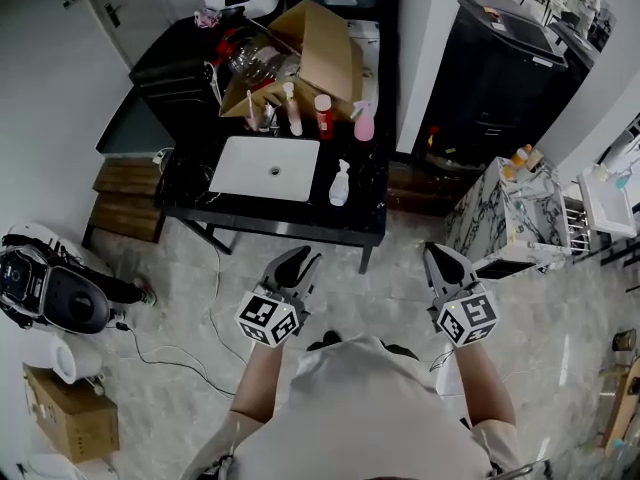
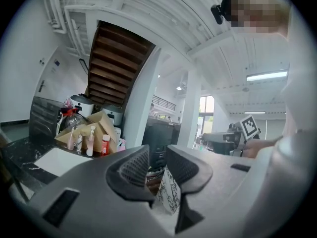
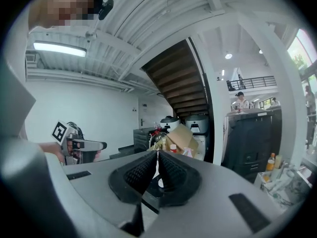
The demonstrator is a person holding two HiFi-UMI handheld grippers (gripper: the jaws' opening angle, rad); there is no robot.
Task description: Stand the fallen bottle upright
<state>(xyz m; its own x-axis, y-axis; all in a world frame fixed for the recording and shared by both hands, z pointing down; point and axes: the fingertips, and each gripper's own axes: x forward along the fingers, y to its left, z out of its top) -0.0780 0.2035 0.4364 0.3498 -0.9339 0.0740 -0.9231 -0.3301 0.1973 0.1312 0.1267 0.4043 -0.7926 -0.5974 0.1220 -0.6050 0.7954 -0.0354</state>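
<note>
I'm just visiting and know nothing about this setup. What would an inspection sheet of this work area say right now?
Surface: black table holding a white basin.
Job's things: white spray bottle lying down, right of the basin.
Clutter: open cardboard box; red bottle and pink spray bottle upright.
Grippers: left hand-held gripper jaws apart, empty; right hand-held gripper jaws together, empty.
Cables: black cable across the floor.
Surroundings: marble floor.

Bright, even light falls from a ceiling strip lamp (image 3: 59, 48); gripper views warp fisheye, corners black.
</note>
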